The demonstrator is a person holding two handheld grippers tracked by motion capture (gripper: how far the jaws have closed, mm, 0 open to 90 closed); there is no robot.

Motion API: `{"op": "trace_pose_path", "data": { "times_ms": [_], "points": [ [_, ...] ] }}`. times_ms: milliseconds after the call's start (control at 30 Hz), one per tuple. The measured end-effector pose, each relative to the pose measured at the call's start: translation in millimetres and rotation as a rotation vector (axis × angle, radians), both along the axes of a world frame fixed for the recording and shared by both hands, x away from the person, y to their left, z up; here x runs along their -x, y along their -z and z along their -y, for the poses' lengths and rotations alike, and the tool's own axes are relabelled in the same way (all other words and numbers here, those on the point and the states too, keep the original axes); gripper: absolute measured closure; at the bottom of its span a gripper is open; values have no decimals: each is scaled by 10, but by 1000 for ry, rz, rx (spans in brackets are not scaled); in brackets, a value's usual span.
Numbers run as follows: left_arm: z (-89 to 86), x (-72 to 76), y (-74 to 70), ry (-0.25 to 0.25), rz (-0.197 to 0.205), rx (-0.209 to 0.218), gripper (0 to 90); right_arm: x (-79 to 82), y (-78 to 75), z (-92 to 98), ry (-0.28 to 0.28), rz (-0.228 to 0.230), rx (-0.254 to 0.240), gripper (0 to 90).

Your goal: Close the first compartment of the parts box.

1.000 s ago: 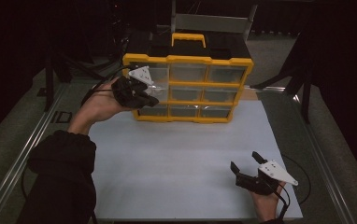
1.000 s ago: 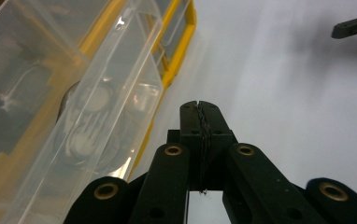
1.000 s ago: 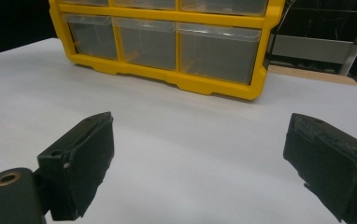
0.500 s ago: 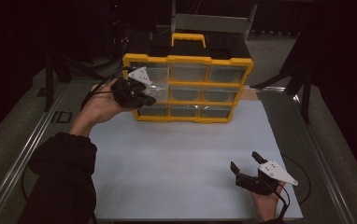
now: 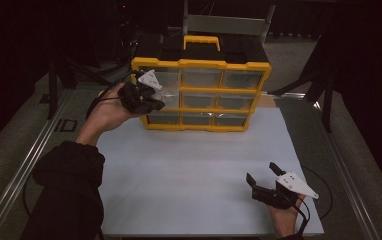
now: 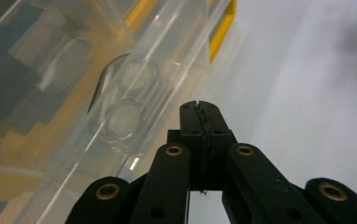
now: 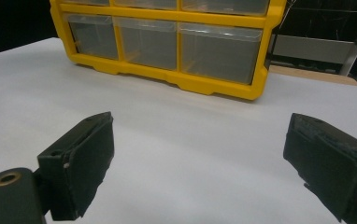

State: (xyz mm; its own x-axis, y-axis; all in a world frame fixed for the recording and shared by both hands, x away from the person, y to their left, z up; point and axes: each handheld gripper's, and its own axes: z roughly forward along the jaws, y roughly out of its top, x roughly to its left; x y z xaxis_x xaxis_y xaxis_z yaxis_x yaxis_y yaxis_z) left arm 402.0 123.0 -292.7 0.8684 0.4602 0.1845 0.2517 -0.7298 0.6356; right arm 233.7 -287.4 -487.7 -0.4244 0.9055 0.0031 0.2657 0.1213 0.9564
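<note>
Little differs from a second ago: the right gripper (image 5: 263, 176) rests in the same lower-right spot on the white table (image 5: 189, 170), and the left gripper (image 5: 160, 102) has barely shifted against the cabinet's left column. In the right gripper view its two blocky, rough-faced black pads (image 7: 90, 154) stand wide apart with nothing but bare matte tabletop between them. Farther up, at centre left of the high view, the left gripper's jaws are pressed fully together, holding nothing; in the left gripper view their toothed tips sit just beside a clear plastic drawer (image 6: 120, 93) with a round moulded recess, though contact cannot be told. The drawer cabinet (image 5: 201, 65), a boxy yellow frame of glossy see-through drawers with a yellow handle on its black top, stands at the table's far edge.
</note>
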Motion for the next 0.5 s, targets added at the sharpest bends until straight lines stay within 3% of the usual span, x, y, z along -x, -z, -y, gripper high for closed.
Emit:
{"op": "trace_pose_path", "data": {
  "times_ms": [500],
  "points": [
    [61, -78, 5, -39, 23, 15, 900, -4, 3, 0, 1, -2, 5, 87]
  ]
}}
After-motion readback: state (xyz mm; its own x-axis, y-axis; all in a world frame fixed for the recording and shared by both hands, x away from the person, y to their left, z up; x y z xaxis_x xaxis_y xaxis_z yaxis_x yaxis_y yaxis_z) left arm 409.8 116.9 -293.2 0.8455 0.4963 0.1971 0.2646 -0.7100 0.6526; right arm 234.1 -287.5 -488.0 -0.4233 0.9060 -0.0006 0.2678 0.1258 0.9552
